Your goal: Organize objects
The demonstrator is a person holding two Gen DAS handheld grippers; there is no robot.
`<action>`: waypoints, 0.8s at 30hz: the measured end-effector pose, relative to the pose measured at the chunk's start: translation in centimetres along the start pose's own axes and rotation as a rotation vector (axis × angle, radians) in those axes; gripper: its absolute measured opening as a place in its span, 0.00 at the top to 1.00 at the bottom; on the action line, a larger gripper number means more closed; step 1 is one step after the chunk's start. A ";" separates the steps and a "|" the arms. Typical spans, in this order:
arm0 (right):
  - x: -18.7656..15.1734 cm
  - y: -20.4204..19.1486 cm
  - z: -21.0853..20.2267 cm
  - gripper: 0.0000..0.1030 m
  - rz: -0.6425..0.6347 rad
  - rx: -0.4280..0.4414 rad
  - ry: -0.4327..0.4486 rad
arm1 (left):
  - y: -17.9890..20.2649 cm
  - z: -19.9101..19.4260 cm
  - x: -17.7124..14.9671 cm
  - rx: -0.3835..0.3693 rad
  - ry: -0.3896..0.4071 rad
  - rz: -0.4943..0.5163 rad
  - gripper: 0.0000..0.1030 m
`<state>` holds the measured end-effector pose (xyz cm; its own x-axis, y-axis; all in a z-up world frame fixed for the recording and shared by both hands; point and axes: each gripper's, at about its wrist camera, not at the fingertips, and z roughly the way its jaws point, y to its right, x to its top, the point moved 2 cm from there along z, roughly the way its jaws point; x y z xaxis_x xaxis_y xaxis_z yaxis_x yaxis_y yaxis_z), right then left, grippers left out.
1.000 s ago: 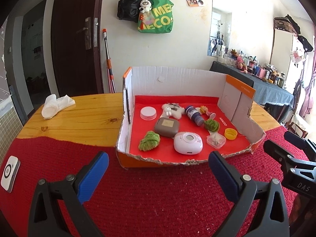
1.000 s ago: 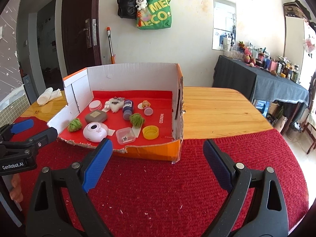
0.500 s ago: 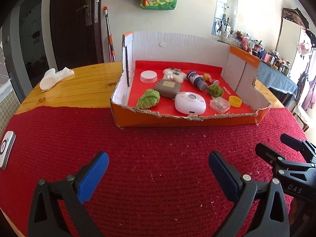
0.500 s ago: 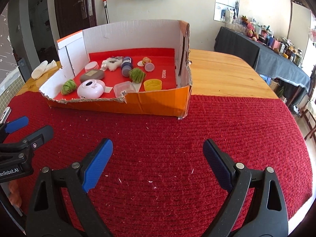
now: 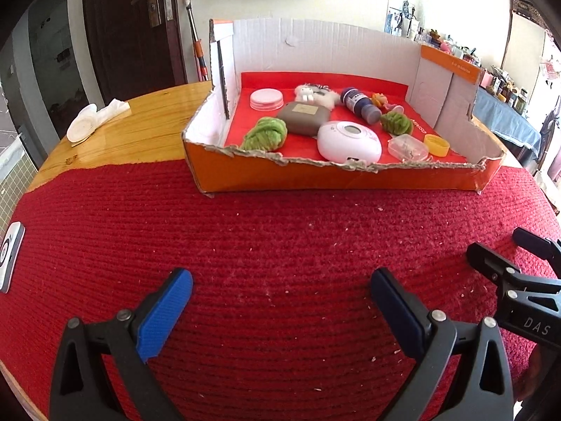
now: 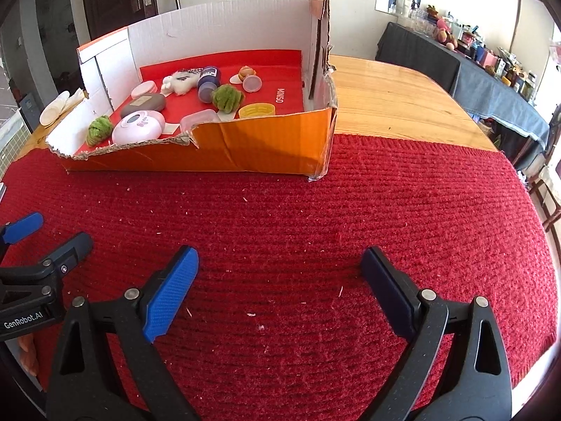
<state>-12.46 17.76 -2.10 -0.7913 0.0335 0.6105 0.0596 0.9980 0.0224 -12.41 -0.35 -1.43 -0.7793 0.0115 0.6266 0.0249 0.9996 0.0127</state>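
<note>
Left gripper (image 5: 280, 289): you are holding it wide open and empty, low over the red mat (image 5: 280, 238); nothing is sitting between its blue pads.
Right gripper (image 6: 278, 263): it is gaping just as wide with nothing in it, hovering over the same mat, beside the left one.
Box (image 5: 336, 177): the things to sort are lying in this torn cardboard tray at about 12 o'clock from the left gripper, 11 o'clock from the right.
White gadget (image 5: 349, 140): it is looking smooth, rounded and probably slippery; you are best taking it across its narrow width.
Green yarn balls (image 5: 265, 134): these are likely soft and light, so any squeeze across the middle is going to hold.
Dark bottle (image 5: 361, 104): it is lying on its side and may roll; you are better gripping across the body.
Clear case (image 5: 408, 146): thin plastic, probably brittle, so you are wanting a gentle close.
Yellow cap (image 5: 436, 144): it is sitting low and flat, hard to pinch; take the rim.
Obstacles: the ragged front wall is standing between you and the contents, and the tall side and back walls are blocking sideways reaches, so you are needing to come in from above.
Nearby: a white cloth (image 5: 94, 121) is lying at 10 o'clock on the bare table, well apart.
</note>
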 end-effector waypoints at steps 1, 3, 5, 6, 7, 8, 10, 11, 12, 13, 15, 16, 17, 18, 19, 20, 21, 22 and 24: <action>0.0 0.0 0.0 0.05 0.001 0.000 -0.001 | 0.0 0.0 0.0 -0.001 -0.001 -0.001 0.00; 0.0 0.0 0.1 0.04 0.003 -0.002 -0.004 | 0.0 0.0 0.0 0.000 -0.001 -0.001 0.00; 0.1 0.0 0.1 0.03 0.004 -0.006 -0.007 | 0.0 0.0 0.0 0.000 -0.002 -0.001 0.00; 0.1 0.0 0.1 0.02 0.006 -0.008 -0.007 | 0.0 0.1 0.1 0.000 -0.002 -0.001 0.00; 0.1 0.0 0.1 0.01 0.008 -0.008 -0.008 | 0.0 0.1 0.1 -0.001 -0.002 -0.001 0.00; 0.1 0.0 0.1 0.00 0.010 -0.010 -0.011 | 0.0 0.1 0.1 -0.001 -0.003 -0.002 0.00; 0.1 0.0 0.2 0.00 0.013 -0.010 -0.012 | -0.1 0.1 0.1 -0.002 -0.003 -0.006 0.00; 0.1 0.0 0.2 0.00 0.012 -0.009 -0.012 | -0.1 0.1 0.1 -0.001 -0.003 -0.008 0.00; 0.1 0.0 0.2 0.00 0.013 -0.008 -0.012 | -0.2 0.1 0.1 0.000 -0.003 -0.009 0.00; 0.1 0.1 0.2 0.00 0.013 -0.008 -0.012 | -0.2 0.2 0.1 0.002 -0.004 -0.010 0.00; 0.1 0.1 0.2 0.00 0.013 -0.008 -0.012 | -0.4 0.2 0.2 0.006 -0.003 -0.022 0.00; 0.1 0.1 0.2 0.00 0.013 -0.008 -0.012 | -0.4 0.2 0.2 0.006 -0.004 -0.023 0.00; 0.1 0.1 0.2 0.00 0.013 -0.008 -0.012 | -0.4 0.2 0.2 0.007 -0.004 -0.020 0.00; 0.1 0.1 0.2 0.00 0.013 -0.008 -0.012 | -0.4 0.2 0.2 0.008 -0.005 -0.019 0.00; 0.1 0.1 0.2 0.00 0.013 -0.009 -0.012 | -0.4 0.2 0.2 0.009 -0.005 -0.018 0.00; 0.1 0.1 0.2 0.00 0.013 -0.008 -0.012 | -0.4 0.2 0.2 0.009 -0.005 -0.018 0.00; 0.1 0.1 0.2 0.00 0.013 -0.009 -0.012 | -0.4 0.2 0.2 0.009 -0.005 -0.018 0.00; 0.1 0.1 0.2 0.00 0.013 -0.008 -0.012 | -0.4 0.2 0.2 0.009 -0.004 -0.018 0.00; 0.1 0.1 0.2 0.00 0.013 -0.009 -0.012 | -0.5 0.2 0.2 0.009 -0.005 -0.018 0.00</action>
<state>-12.66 17.84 -2.17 -0.7977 0.0471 0.6012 0.0751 0.9969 0.0215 -12.66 -0.80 -1.48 -0.7824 -0.0067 0.6227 0.0053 0.9998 0.0174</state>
